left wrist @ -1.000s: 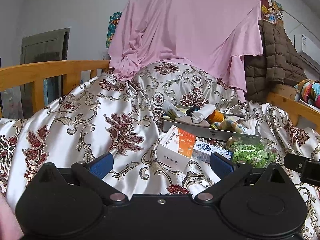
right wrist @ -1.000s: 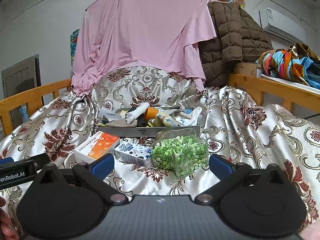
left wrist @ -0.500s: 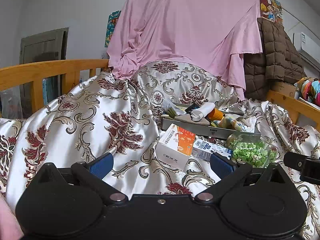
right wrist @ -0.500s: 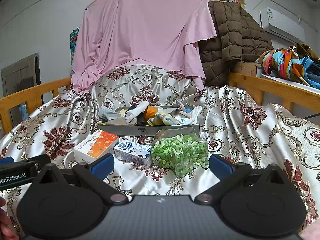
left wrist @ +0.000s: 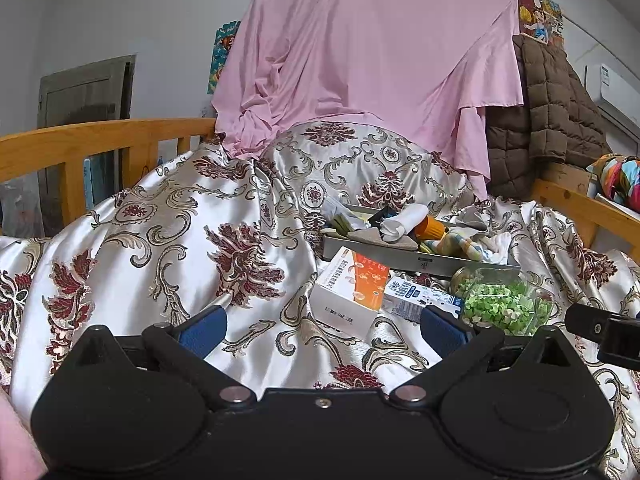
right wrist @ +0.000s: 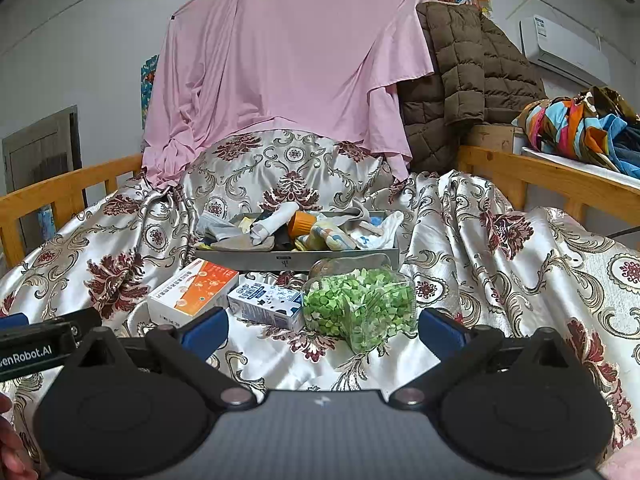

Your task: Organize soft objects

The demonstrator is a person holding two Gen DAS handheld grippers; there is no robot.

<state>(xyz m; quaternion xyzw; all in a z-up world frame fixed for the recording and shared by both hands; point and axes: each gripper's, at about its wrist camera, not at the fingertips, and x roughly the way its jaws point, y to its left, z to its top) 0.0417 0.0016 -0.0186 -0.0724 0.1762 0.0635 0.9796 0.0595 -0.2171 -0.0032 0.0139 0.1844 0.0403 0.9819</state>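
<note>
both the left gripper and the right gripper hover spread wide, holding nothing. the soft socks lie heaped in the grey tray mid-bedspread, behind two boxes and a green-filled container. reach over those and pinch one sock. only the right view shows the tray's right end and the colourful clothes.

Home bedroom: wooden bed frame (satin bedspread), air conditioner.
</note>
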